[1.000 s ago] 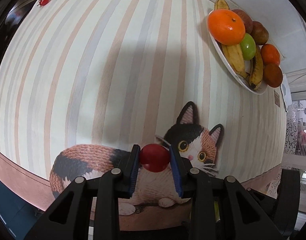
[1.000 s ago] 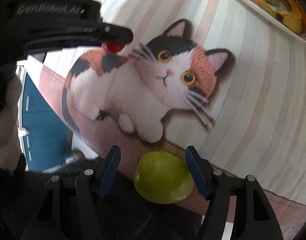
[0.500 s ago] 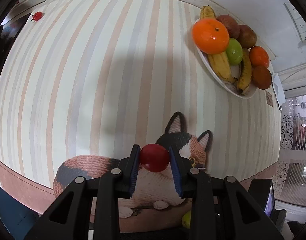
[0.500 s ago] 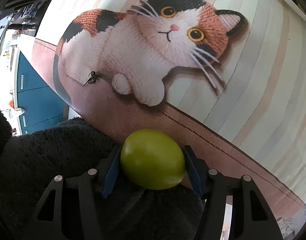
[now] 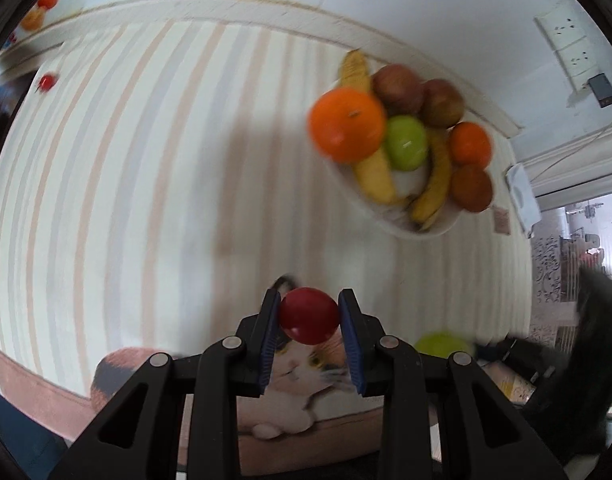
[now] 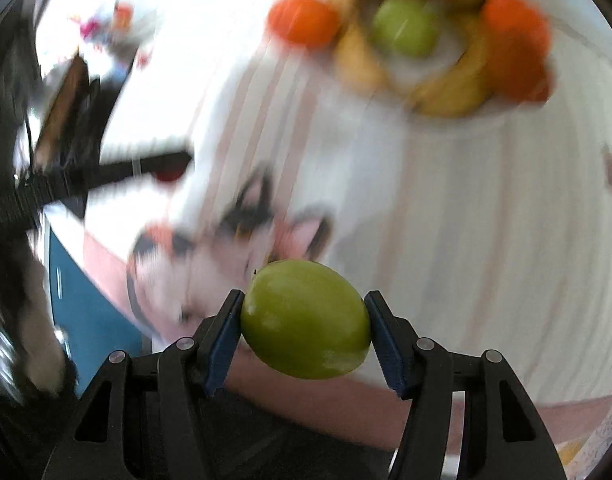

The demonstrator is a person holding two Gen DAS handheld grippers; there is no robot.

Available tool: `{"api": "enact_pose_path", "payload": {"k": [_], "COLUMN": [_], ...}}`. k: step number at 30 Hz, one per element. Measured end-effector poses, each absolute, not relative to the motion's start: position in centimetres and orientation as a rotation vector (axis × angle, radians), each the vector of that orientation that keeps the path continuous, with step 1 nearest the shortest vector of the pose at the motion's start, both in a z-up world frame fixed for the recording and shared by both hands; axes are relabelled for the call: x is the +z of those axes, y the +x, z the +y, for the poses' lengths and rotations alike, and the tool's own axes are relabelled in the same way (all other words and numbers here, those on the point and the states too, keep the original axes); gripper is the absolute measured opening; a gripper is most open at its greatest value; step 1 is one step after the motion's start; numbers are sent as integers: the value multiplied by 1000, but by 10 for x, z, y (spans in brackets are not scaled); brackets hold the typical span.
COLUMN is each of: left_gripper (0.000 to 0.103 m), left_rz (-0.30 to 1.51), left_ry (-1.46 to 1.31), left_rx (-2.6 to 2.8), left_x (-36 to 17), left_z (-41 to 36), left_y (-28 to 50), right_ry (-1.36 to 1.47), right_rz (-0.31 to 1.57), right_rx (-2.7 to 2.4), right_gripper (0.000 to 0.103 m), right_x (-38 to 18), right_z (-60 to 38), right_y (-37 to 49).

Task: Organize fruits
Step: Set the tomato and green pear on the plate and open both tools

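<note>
My left gripper [image 5: 309,316] is shut on a small red fruit [image 5: 308,315] and holds it above the striped tablecloth. My right gripper [image 6: 305,320] is shut on a green fruit [image 6: 306,318], which also shows low right in the left wrist view [image 5: 442,345]. A white bowl [image 5: 406,228] at the far right of the table holds oranges, bananas, a green fruit and brown fruits; it appears blurred in the right wrist view [image 6: 458,114]. The left gripper with its red fruit shows at the left of the right wrist view [image 6: 168,172].
A small red fruit [image 5: 47,81] lies on the cloth at the far left. A cat picture [image 5: 290,364] covers the near part of the cloth. A wall with sockets [image 5: 574,52] stands behind the bowl. A blue cabinet [image 6: 86,300] is below the table edge.
Both grippers have tilted up and moved toward the bowl, which now sits nearer the middle of both views. The right gripper has lifted the green fruit off the dark cloth.
</note>
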State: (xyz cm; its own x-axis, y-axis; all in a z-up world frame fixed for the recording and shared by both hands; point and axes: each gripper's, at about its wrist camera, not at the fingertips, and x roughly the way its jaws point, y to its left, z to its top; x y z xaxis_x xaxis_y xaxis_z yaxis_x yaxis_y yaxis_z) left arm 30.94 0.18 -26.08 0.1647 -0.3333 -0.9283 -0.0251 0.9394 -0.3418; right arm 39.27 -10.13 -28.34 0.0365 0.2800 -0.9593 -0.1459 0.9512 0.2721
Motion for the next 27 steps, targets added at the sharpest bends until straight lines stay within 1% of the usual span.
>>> {"api": "enact_pose_path", "payload": {"k": [4,8,13,20,27], "left_gripper": [27,27,27,27,27], "left_rz": [1355,1329,1323,1359,1386], "left_ry": [-311,-306,-283,-323,-424], "left_rx": [-236,-224,-213,-230,-253], "left_x": [-257,-261,-273,-298,-316], "left_z": [-27,-49,-72,-78,-71], "left_y": [328,349,366,376,378], "right_ry": [105,20,-158,-287,-301], "right_rz": [1395,1353,1388,1447,1484], "right_rx": [295,285,316,339,340], "right_gripper": [63,63,63,63,64], "right_x": [-246,-232,-252,-287,-301], "right_z": [-130,-146,-135,-123,-120], "right_y": [460,513,565,563,563]}}
